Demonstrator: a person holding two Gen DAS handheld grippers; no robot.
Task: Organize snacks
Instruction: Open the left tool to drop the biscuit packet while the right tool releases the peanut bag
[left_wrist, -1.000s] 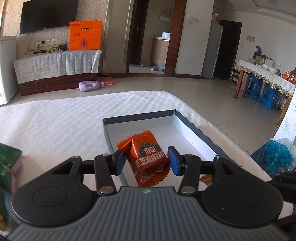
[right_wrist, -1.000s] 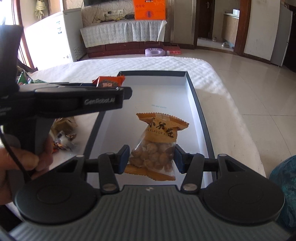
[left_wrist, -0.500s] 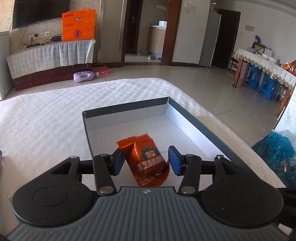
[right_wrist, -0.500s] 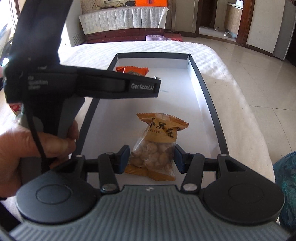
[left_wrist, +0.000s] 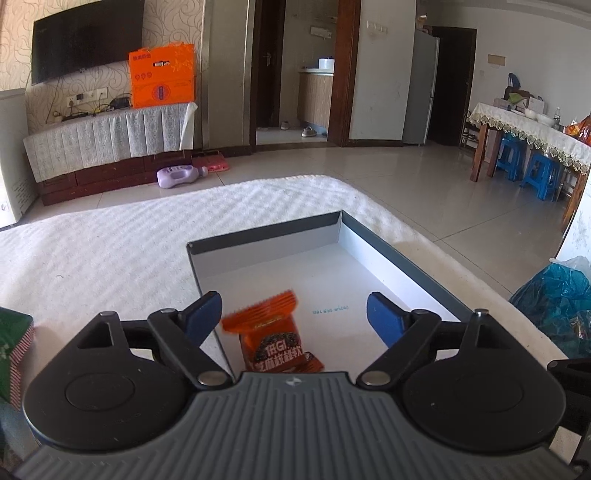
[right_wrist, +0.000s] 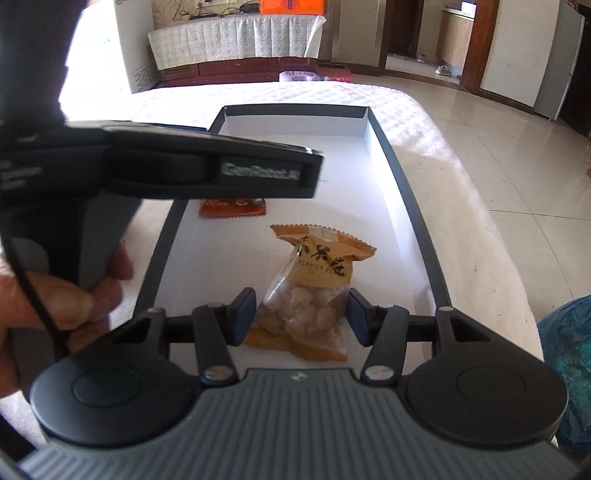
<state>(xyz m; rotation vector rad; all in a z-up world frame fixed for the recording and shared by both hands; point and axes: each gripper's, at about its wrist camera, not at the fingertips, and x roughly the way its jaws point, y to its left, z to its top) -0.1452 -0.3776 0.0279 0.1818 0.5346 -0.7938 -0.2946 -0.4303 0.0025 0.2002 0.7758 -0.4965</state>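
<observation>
A shallow white tray with dark rim (left_wrist: 388, 254) (right_wrist: 402, 192) lies on the white cloth. My left gripper (left_wrist: 295, 317) is open above the tray's near left part; an orange snack packet (left_wrist: 275, 341) sits loose between its fingers, on or just above the tray floor. It also shows in the right wrist view (right_wrist: 232, 206), under the left gripper body (right_wrist: 207, 170). My right gripper (right_wrist: 301, 315) is shut on a tan peanut packet (right_wrist: 314, 284) held over the tray's near end.
A green and red snack pack (left_wrist: 14, 350) lies on the cloth at the left. A blue plastic bag (left_wrist: 557, 299) (right_wrist: 569, 369) sits right of the table. The person's hand (right_wrist: 55, 295) holds the left gripper handle.
My left gripper has opened and let go of the orange packet, which has dropped into the tray. My right gripper still holds the peanut packet, and the left gripper crosses further over the tray.
</observation>
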